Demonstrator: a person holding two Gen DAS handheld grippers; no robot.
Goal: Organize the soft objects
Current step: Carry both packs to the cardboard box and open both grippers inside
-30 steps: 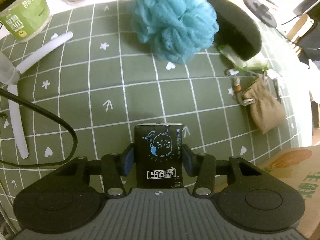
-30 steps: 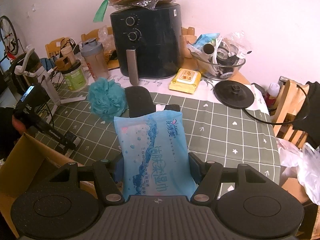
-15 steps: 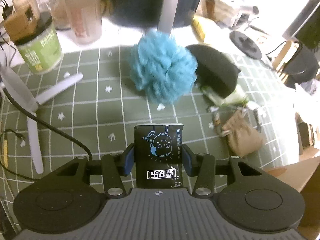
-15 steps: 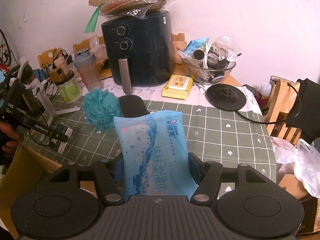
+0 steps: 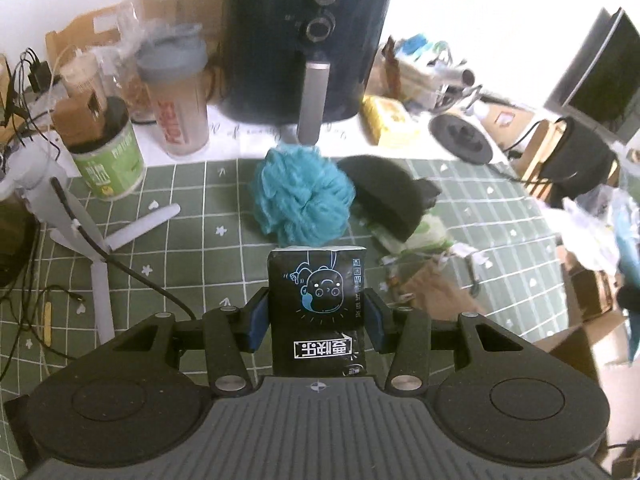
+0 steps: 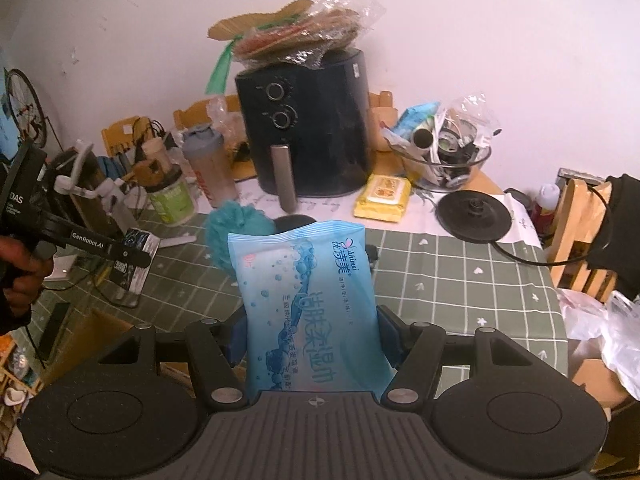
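My left gripper [image 5: 316,322] is shut on a small black tissue pack [image 5: 318,300] printed with a blue cartoon face, held above the green checked tablecloth [image 5: 200,240]. From the right wrist view that left gripper [image 6: 132,258] hangs at the left, the tissue pack [image 6: 134,268] still in it. My right gripper [image 6: 312,338] is shut on a light blue wet-wipe pack [image 6: 308,300] that stands upright between its pads. On the table lie a teal bath pouf [image 5: 302,196], a black foam pad [image 5: 386,196] and a tan drawstring pouch [image 5: 436,292].
A dark air fryer [image 5: 306,40] stands at the back with a shaker bottle [image 5: 176,92], a green tub [image 5: 106,156], a yellow wipes pack [image 6: 382,198] and a glass bowl of clutter [image 6: 440,160]. A white tripod [image 5: 92,240] and cable cross the left. A cardboard box [image 6: 86,340] sits below the table's front edge.
My left gripper has risen and tilted up with the tissue pack, bringing the air fryer and back of the table into view. My right gripper rose slightly, still gripping the wipe pack.
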